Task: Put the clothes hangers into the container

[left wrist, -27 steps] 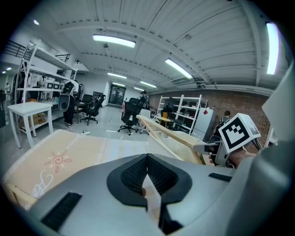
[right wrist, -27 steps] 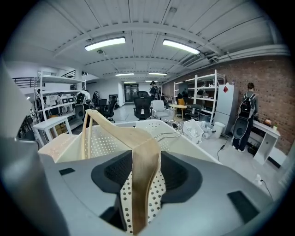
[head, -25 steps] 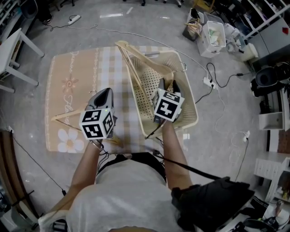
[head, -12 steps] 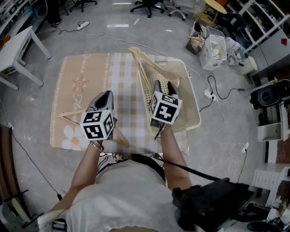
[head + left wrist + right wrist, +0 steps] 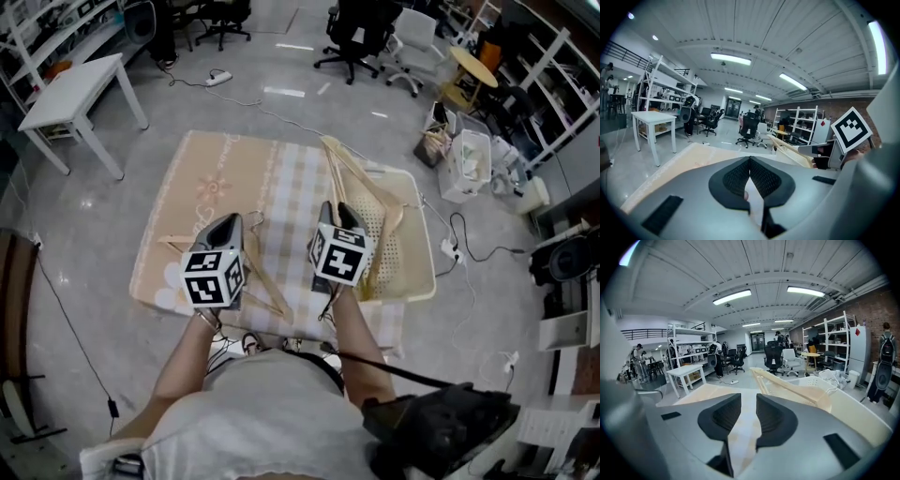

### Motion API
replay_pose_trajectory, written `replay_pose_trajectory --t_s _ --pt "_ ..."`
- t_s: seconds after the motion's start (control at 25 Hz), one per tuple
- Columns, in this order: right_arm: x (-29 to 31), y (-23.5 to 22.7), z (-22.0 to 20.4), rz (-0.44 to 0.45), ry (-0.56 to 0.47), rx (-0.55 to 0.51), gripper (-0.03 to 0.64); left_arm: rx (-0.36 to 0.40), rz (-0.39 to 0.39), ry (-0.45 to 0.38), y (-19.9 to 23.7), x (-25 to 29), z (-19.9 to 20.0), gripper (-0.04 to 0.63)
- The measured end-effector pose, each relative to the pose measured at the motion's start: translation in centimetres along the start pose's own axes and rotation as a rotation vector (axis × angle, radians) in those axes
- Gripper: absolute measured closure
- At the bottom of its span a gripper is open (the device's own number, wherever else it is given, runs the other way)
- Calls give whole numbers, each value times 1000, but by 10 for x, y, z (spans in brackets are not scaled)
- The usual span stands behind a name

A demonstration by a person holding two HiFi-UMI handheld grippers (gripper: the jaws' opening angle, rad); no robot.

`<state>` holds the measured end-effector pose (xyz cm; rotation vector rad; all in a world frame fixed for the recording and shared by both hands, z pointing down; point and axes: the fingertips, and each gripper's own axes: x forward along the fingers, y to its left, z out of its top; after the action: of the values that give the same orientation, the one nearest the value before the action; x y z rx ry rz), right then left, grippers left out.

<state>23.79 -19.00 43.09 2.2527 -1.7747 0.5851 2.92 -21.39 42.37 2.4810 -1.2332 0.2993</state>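
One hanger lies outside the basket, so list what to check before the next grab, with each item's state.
1. Loose hanger reachable: ok, it lies flat on the mat, beside the basket.
2. Left gripper ready to grasp: not ok, its jaws are shut with nothing between them.
3. Right gripper empty: ok, its jaws are apart, have just been closing, and nothing is between them.
4. Basket has room: ok, part of its floor shows bare.
5. Hangers in the basket settled: cannot tell, they stick out over the far rim.
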Motion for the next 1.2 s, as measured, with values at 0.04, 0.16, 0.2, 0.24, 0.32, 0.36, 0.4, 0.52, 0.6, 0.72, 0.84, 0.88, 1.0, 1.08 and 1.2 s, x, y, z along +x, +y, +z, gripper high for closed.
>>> replay_pose_trajectory --t_s 0.04,0.16,0.2,0.24,0.32,0.36,0.4,0.52,0.6,0.72,0.84,0.88,1.0,1.08,1.2 --pt "0 10 1 16 -2 -10 512 -4 15 -5 7 -6 2 583" --pt "-2 36 4 57 -2 -38 532 -15 53 -14 21 -22 5 583" --pt "-2 43 3 73 -2 -46 539 -19 65 -18 26 -26 5 583" --pt "-2 51 2 90 -4 -54 549 -23 76 -22 30 -30 5 583" --pt "0 65 1 125 -8 -74 568 -32 96 -28 38 -35 4 583" --pt "0 73 0 142 -8 -85 574 -37 106 -31 43 -37 4 583" --pt "0 80 -1 160 -5 -96 577 -43 115 -34 46 -41 4 583" --pt "-7 100 -4 214 9 -129 591 -60 142 -36 53 -53 2 583" --pt "-12 110 -5 246 14 -150 594 -70 154 -38 56 -59 2 583" --pt "-11 122 -5 279 16 -183 595 -83 169 -45 62 -61 1 583" --pt "-5 124 -9 292 24 -200 595 -86 178 -50 65 -57 -3 583" --pt "-3 124 -10 295 27 -203 595 -86 179 -51 64 -56 -5 583" --pt "-1 124 -13 304 33 -205 595 -100 176 -49 63 -55 -8 583" --pt "-1 126 -14 313 37 -208 597 -107 180 -48 63 -57 -9 583" --pt "0 129 -18 323 49 -217 597 -106 185 -45 64 -58 -10 583"
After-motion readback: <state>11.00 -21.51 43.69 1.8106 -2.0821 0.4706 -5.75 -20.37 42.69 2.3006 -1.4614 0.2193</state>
